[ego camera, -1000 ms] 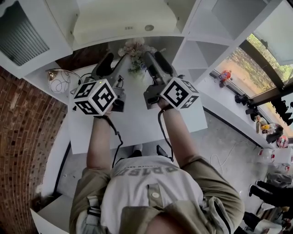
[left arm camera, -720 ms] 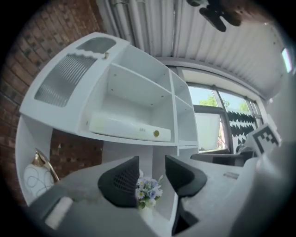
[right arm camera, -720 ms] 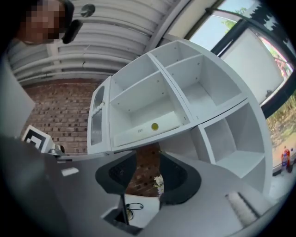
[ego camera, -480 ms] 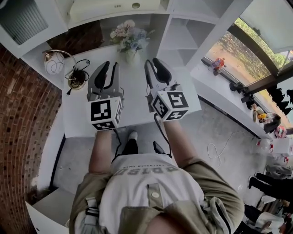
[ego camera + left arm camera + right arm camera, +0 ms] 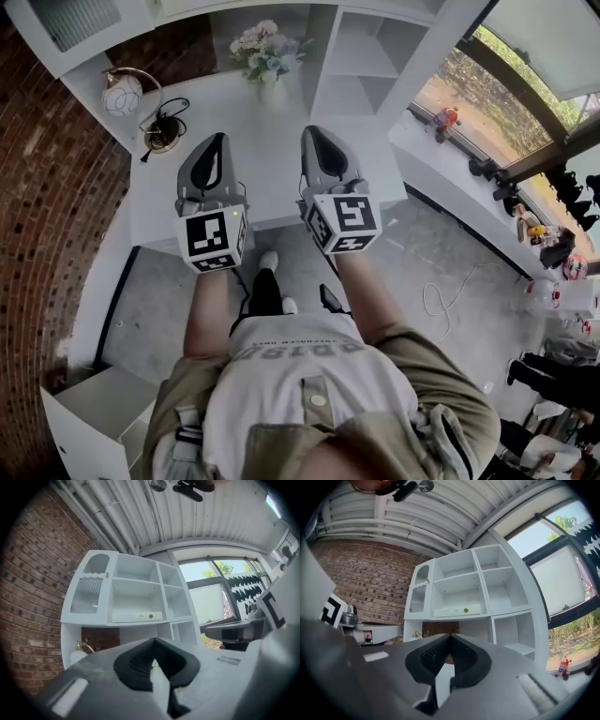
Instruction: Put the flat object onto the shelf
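Both grippers have pulled back from the shelf toward the person since a second ago, when they stood open with their tips beside the flowers, and their jaws have come together. At the far left is a brick wall (image 5: 56, 216). On the back corner of the white surface (image 5: 267, 164) next to it stands a lamp (image 5: 121, 94) with a pale round globe, a black cord (image 5: 157, 120) looped by its base. The left gripper (image 5: 217, 141) is held over the front half of the surface, its jaws shut pad to pad with nothing between them. Ahead, between the lines of the two grippers and well apart from both, a bunch of pale flowers (image 5: 265, 53) stands at the back of the surface against the shelf unit (image 5: 136, 581). The flat object (image 5: 137, 616), a white slab with a small dot on its front edge, lies in the shelf unit's wide middle compartment, directly above the recess where the flowers and lamp stand, and neither gripper touches it. The right gripper (image 5: 317, 133) is level with the left one and just beside it, also closed tight and empty. Further right are the shelf unit's open cubbies, then a window sill with a small bright figure (image 5: 448, 118) and a window (image 5: 497, 94) showing greenery outside.
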{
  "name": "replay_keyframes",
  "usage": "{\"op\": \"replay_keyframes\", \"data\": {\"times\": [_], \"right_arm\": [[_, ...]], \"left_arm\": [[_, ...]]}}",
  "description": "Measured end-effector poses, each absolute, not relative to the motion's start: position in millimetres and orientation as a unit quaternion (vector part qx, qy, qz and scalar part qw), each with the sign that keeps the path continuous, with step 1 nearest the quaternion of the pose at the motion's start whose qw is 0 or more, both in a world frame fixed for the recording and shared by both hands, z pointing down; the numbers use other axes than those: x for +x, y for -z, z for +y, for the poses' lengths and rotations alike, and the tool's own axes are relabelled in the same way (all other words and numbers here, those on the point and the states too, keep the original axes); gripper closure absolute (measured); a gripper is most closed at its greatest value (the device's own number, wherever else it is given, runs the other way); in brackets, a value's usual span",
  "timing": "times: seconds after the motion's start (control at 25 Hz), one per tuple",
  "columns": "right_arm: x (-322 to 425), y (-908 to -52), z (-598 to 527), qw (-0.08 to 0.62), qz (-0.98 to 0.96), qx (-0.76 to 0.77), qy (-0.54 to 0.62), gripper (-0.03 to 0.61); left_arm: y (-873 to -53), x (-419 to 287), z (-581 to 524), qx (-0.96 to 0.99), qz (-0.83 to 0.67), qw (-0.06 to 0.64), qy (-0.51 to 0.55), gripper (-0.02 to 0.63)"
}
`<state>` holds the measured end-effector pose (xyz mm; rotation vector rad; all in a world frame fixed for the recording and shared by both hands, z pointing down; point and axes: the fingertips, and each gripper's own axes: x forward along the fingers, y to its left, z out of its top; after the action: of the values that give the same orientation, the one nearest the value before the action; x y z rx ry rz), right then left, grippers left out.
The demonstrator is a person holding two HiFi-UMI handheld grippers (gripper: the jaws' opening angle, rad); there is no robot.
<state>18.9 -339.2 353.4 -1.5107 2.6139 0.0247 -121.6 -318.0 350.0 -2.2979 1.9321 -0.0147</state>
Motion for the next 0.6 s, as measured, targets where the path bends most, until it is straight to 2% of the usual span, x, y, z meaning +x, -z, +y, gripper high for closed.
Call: {"op": "replay_keyframes", "data": {"times": [0.6], "right_arm": [[26.0, -337.6, -271.9, 0.064, 0.867, -0.493, -0.044, 0.575]], "left_arm": [[-338.1, -111.6, -252.3, -0.755, 0.651, 0.086, 0.0, 0.606]]}}
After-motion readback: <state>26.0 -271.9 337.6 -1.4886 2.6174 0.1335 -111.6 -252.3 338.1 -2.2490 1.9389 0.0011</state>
